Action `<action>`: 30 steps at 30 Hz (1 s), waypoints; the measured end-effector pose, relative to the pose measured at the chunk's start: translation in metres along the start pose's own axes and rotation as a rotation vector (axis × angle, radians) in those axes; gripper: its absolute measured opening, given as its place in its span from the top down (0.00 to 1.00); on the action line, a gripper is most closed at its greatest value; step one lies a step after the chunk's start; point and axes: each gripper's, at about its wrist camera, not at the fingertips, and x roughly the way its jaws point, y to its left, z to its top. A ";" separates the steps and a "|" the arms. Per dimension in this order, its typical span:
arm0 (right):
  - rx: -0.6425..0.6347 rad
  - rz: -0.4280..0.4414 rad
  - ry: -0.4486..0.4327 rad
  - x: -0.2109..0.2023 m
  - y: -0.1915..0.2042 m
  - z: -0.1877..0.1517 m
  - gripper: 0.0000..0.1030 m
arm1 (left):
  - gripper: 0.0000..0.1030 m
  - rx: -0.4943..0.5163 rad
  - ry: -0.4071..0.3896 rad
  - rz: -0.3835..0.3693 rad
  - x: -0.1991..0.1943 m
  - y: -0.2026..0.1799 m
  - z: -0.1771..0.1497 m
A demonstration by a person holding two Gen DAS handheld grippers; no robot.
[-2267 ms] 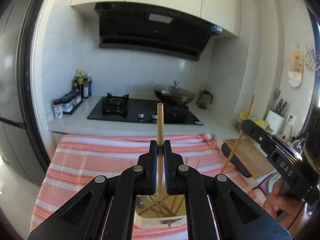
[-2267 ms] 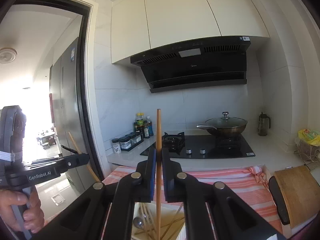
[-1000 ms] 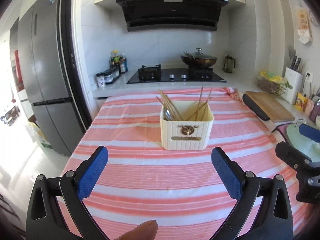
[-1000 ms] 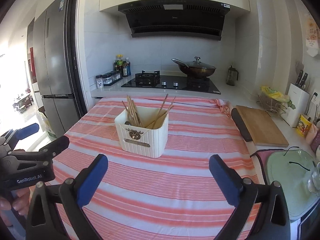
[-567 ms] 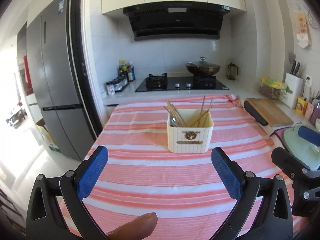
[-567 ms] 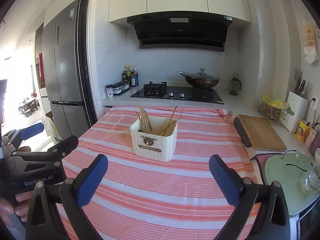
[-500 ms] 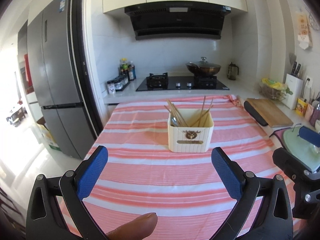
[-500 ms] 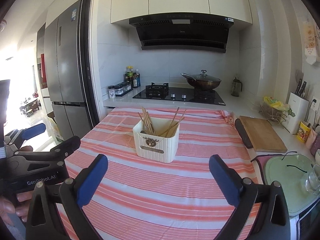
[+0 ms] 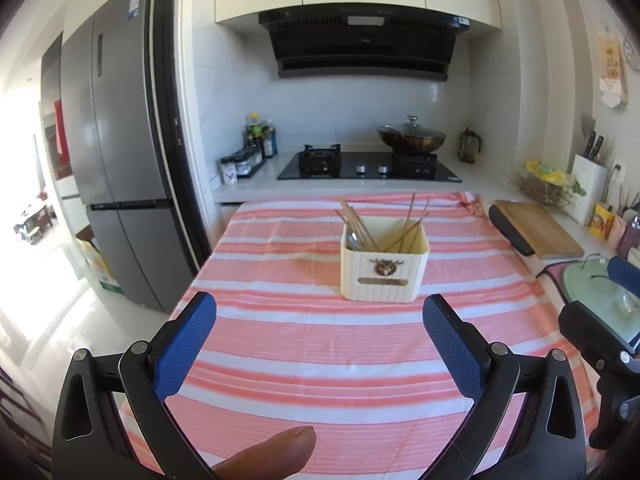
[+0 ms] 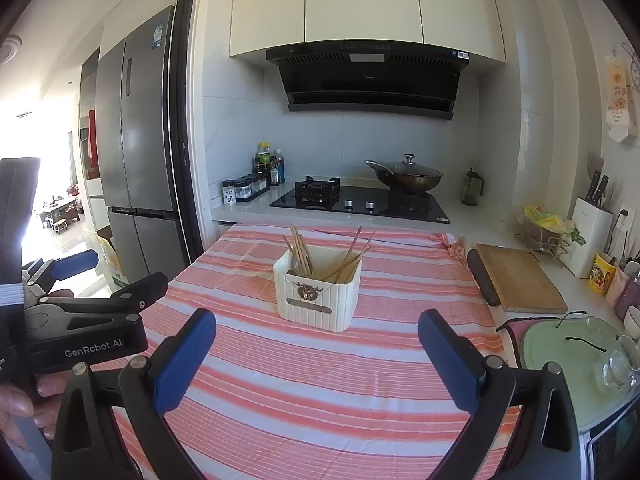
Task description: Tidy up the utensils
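A cream ribbed utensil box (image 9: 383, 274) (image 10: 318, 297) stands on the pink striped tablecloth (image 9: 304, 344) (image 10: 320, 384), holding several wooden chopsticks (image 9: 362, 226) (image 10: 304, 254) and a metal spoon (image 9: 353, 240). My left gripper (image 9: 319, 348) is open and empty, well in front of the box. My right gripper (image 10: 317, 356) is open and empty too, pulled back from the box. The left gripper's body (image 10: 80, 320) shows at the left of the right wrist view, held by a hand (image 10: 20, 404). Part of the right gripper (image 9: 600, 344) shows at the right of the left wrist view.
A wooden cutting board (image 9: 534, 229) (image 10: 516, 282) lies right of the table, a glass lid (image 10: 580, 356) nearer. Behind are a gas hob (image 9: 368, 165), lidded wok (image 10: 404, 176), spice jars (image 10: 244, 188), knife block (image 10: 588, 232). A grey fridge (image 9: 120, 152) stands left. A fingertip (image 9: 272, 454) shows below.
Both grippers let go of their chopsticks, opened wide and drew back from the box. In the last half second they kept backing away slightly.
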 end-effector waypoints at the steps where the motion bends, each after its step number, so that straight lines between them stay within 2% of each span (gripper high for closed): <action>1: 0.001 0.001 -0.001 0.000 0.000 0.000 0.00 | 0.00 0.001 0.000 0.000 0.000 0.000 0.000; 30: -0.015 0.009 -0.001 -0.002 0.005 -0.003 0.00 | 0.00 0.014 0.005 0.011 0.000 0.004 -0.004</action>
